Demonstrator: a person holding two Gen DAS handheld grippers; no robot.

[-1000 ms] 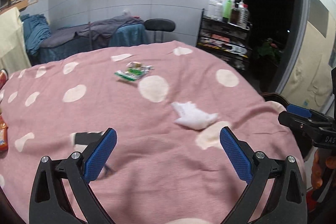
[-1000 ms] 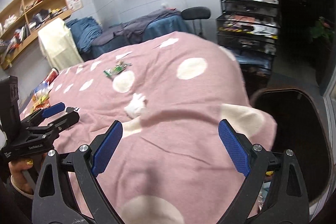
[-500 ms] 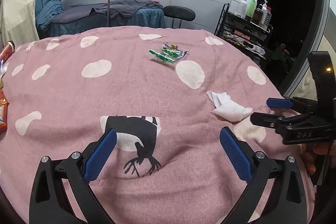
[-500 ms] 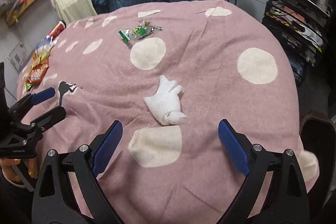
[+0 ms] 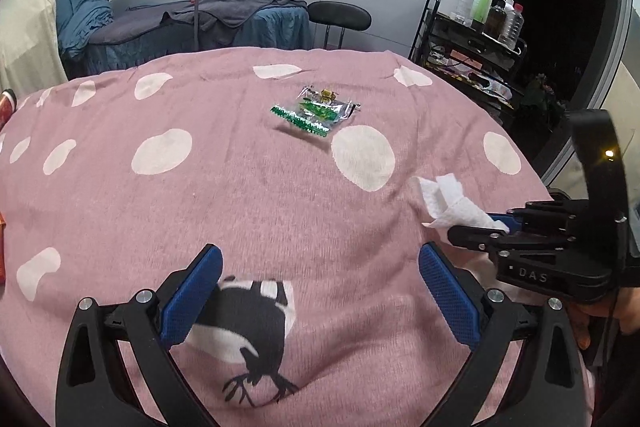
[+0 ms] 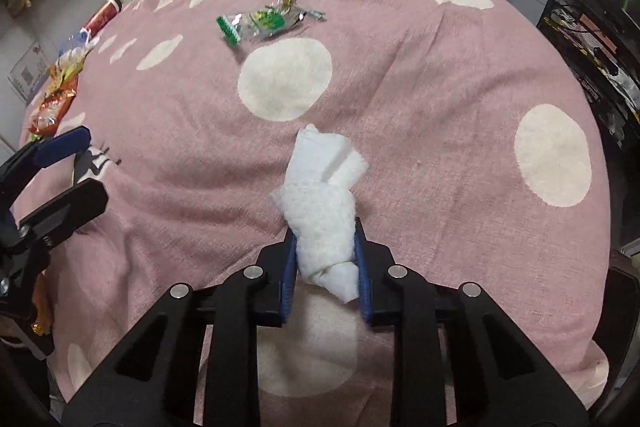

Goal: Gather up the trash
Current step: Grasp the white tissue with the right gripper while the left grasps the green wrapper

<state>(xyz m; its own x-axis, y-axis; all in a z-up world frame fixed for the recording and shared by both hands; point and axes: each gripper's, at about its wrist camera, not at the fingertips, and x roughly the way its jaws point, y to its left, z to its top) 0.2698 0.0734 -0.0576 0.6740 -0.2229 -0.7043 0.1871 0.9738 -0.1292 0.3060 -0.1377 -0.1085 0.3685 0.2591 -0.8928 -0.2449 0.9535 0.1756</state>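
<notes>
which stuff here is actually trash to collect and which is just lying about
Part of the job:
- crumpled white tissue, between the closing jaws of the right hand-held gripper
- green snack wrapper, farther up the blanket
- left hand-held gripper, open and empty

Just lying about:
- pink spotted blanket
- bottles on the rack
- black stool

One camera sits on the left tool (image 5: 320, 291) and looks forward and down over the pink spotted blanket (image 5: 240, 195), toward the far wall. It is close to the blanket.

The other camera sits on the right tool (image 6: 326, 263) and tips down more steeply, very near the white tissue (image 6: 324, 211).

Both views share the blanket, the tissue (image 5: 452, 203) and the green wrapper (image 5: 314, 113) (image 6: 264, 21). Each camera also sees the other tool: the right tool (image 5: 500, 229) at the right edge of the left view, the left tool (image 6: 60, 171) at the left edge of the right view.
</notes>
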